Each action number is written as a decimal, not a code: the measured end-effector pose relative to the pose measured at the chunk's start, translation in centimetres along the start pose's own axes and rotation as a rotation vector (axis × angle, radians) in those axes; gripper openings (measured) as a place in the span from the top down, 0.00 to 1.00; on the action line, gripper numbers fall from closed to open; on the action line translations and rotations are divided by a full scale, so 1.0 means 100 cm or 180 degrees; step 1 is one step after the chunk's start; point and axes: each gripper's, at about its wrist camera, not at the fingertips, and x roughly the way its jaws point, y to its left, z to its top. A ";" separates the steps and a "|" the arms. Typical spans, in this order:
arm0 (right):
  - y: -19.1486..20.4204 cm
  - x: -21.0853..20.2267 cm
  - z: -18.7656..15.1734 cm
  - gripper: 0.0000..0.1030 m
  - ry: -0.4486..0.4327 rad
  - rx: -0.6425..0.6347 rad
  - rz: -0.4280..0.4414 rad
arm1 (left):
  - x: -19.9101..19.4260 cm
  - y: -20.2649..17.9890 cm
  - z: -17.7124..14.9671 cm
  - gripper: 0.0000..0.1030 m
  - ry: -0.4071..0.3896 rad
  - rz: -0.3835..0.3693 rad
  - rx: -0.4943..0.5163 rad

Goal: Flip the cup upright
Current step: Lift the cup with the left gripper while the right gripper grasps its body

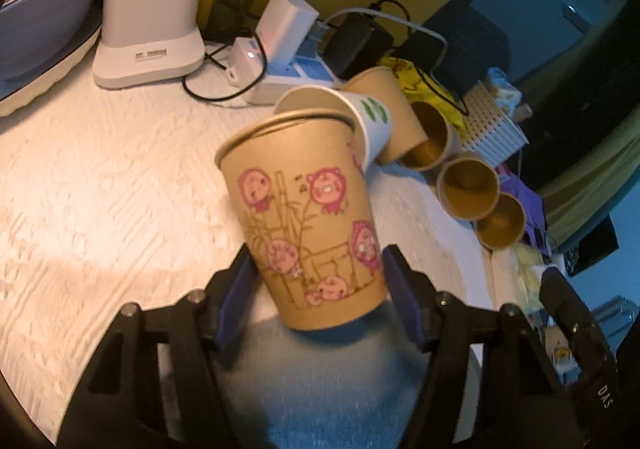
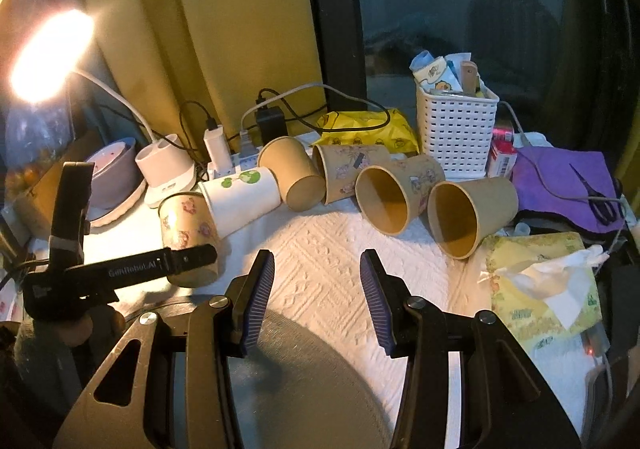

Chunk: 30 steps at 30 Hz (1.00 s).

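Note:
A brown paper cup with pink cartoon pigs (image 1: pixel 308 217) stands rim-up, slightly tilted, between the fingers of my left gripper (image 1: pixel 316 285). The jaws sit close at its lower sides, and the right finger shows a small gap. The same cup (image 2: pixel 188 233) shows in the right wrist view, with the left gripper (image 2: pixel 172 265) around it. A white cup with green leaves (image 1: pixel 360 117) lies on its side just behind it. My right gripper (image 2: pixel 316 289) is open and empty above the white cloth (image 2: pixel 320 249).
Several brown cups (image 2: pixel 468 213) lie on their sides in a row at the back. Behind them are a power strip with chargers (image 1: pixel 288 61), a white lamp base (image 1: pixel 148 33), a white basket (image 2: pixel 456 129), a tissue pack (image 2: pixel 544 285) and a purple cloth (image 2: pixel 568 185).

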 end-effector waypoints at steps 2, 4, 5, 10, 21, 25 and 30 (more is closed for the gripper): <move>0.005 -0.006 -0.003 0.54 -0.0005 0.0008 -0.0001 | -0.010 -0.002 -0.005 0.37 -0.0047 -0.0022 0.0088; 0.009 -0.012 -0.006 0.54 -0.0017 0.0028 -0.0006 | -0.021 -0.005 -0.011 0.37 -0.0094 -0.0048 0.0182; 0.012 -0.016 -0.007 0.54 -0.0024 0.0038 -0.0008 | -0.028 -0.007 -0.015 0.37 -0.0128 -0.0071 0.0248; 0.027 -0.036 -0.017 0.54 -0.0062 0.0060 -0.0005 | -0.055 -0.019 -0.035 0.37 -0.0253 -0.0102 0.0577; 0.061 -0.078 -0.047 0.35 -0.0072 0.0085 0.0185 | -0.113 -0.038 -0.098 0.37 -0.0550 -0.0187 0.1477; 0.072 -0.096 -0.059 0.35 -0.0083 0.0110 0.0304 | -0.131 -0.041 -0.122 0.37 -0.0625 -0.0253 0.1698; 0.082 -0.117 -0.074 0.35 -0.0094 0.0172 0.0550 | -0.151 -0.045 -0.155 0.37 -0.0723 -0.0310 0.1947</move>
